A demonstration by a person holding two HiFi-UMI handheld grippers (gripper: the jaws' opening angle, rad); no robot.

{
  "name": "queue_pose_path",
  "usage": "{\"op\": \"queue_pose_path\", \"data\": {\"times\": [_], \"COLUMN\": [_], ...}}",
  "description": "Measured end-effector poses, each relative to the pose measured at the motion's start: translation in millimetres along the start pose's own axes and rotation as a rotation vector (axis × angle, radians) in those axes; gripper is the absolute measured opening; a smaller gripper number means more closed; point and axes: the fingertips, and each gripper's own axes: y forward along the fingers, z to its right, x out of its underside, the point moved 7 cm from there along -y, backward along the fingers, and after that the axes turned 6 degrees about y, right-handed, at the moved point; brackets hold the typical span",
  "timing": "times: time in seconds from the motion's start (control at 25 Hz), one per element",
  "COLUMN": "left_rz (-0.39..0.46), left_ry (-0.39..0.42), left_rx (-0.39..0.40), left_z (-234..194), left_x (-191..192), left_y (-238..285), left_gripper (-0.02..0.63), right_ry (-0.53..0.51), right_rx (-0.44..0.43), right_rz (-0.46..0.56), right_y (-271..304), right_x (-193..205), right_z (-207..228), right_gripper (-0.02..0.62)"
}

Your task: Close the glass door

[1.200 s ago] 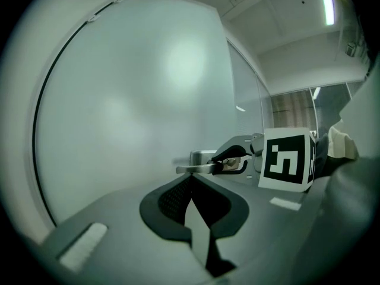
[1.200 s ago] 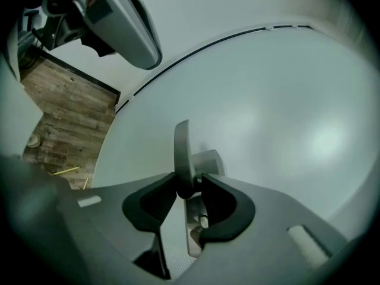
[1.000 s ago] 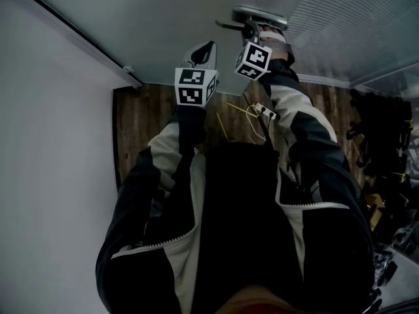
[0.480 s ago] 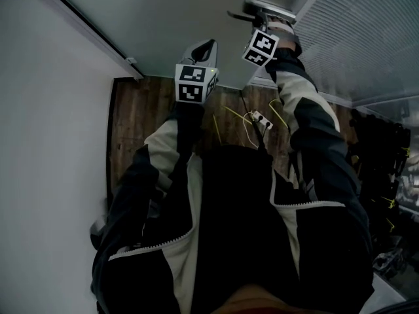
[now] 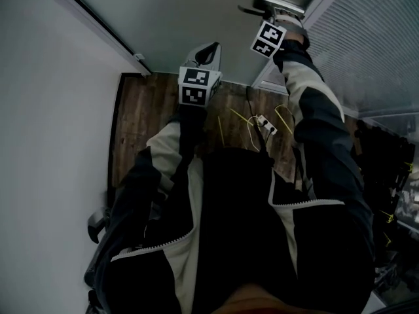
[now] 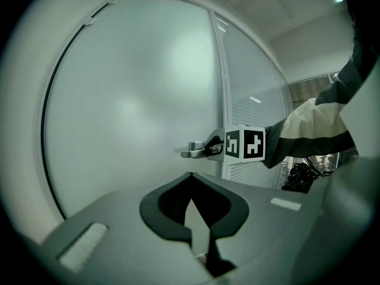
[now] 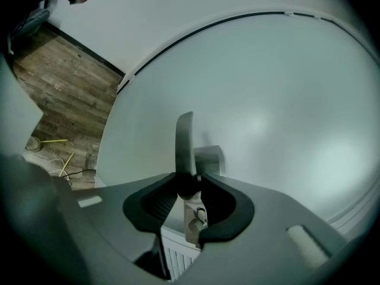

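Right gripper view, R tool pinching door handle, nr edge of glass door, L tool pressed together, empty

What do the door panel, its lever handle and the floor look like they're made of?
Door panel: frosted glass, matte, evenly milky and translucent.
Lever handle: likely brushed metal, silvery-grey with soft sheen.
Floor: wood or wood-look laminate; brown grained planks.
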Motion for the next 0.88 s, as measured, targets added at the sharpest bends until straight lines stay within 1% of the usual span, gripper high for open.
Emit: {"op": "queue_pose_path", "data": {"times": [0.32,0.52,0.64,0.88], "left_rz": [-0.016,0.008,-0.01,-0.008], "left_ry": [0.004,0.007,0.002,0.003], "left_rx": [-0.04,-0.054,-0.052,-0.054], "left_z": [-16,-18,-17,-15], "left_x": [2,1,4,5], "left_y": [-3,-5,-5,-3], "left_gripper": [0.005,0.005,0.005,0.005], "right_ry": [-0.006,-0.025,-0.026,-0.014], "right_rx": [0.02,0.034,0.044,0.031], "right_rz": [0.008,0.023,0.038,0.037], "right_y": [18,20,18,19], "right_x": [0,-2,-2,-2], "right_z": [7,4,4,3], "right_gripper": [0.126,0.13,0.129,0.13]}}
